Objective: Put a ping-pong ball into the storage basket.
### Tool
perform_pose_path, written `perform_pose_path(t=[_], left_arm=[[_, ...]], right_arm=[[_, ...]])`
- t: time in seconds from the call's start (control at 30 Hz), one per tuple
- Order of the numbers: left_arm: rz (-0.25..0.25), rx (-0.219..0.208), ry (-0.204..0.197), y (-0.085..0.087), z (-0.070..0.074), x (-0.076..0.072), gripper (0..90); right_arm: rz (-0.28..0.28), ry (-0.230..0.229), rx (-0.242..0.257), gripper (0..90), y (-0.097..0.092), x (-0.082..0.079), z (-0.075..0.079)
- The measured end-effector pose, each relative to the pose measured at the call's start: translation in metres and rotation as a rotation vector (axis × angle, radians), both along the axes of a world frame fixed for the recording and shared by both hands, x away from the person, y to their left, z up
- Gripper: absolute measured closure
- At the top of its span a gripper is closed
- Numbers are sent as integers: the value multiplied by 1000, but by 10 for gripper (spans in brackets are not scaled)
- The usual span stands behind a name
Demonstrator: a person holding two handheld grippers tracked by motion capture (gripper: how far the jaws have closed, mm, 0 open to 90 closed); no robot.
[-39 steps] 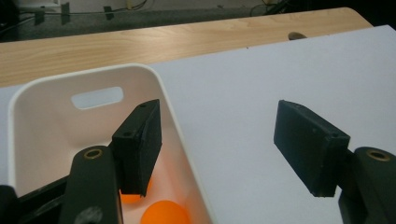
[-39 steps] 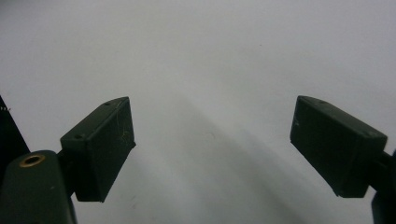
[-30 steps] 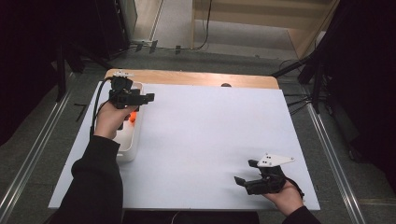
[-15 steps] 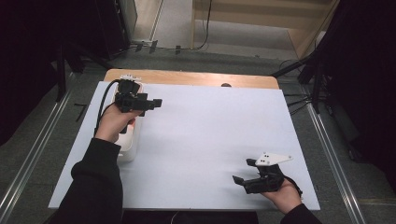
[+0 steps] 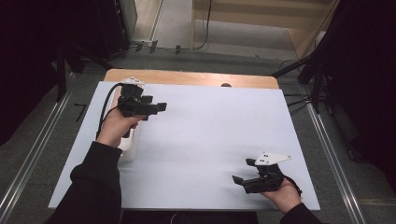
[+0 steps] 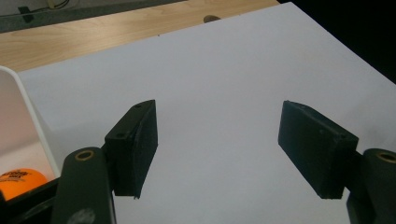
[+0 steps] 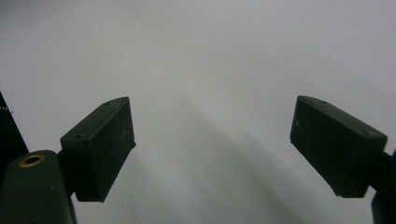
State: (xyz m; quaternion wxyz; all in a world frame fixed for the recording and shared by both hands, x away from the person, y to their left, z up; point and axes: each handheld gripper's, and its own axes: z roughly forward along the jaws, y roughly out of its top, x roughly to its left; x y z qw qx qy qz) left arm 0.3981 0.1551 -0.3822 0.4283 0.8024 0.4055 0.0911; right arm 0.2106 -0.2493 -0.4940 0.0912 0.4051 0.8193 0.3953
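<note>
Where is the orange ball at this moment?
In the left gripper view, the orange ball lies at the bottom left inside the white container, just beside the left gripper, whose jaws stand open over the white table sheet.

You see a large white paper sheet (image 5: 210, 140) across the middle of the frame, with a light wooden tabletop strip (image 5: 187, 78) along its upper edge. A small dark round spot (image 5: 226, 85) sits on that strip. A silver metal floor rail (image 5: 334, 158) runs down the right.

An orange ball (image 6: 21, 178) with dark print lies inside the white container (image 6: 28, 121) at the table's left side.
</note>
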Motion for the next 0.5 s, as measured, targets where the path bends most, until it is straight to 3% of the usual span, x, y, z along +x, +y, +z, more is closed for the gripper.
perform_pose_path(t=[0.33,0.5], left_arm=[[-31,-14,-15,-2,-3,-13,291],[-53,2,-15,-5,-8,-22,291]], right_arm=[[1,3,-1,123,0,0,0],[3,2,-2,123,0,0,0]])
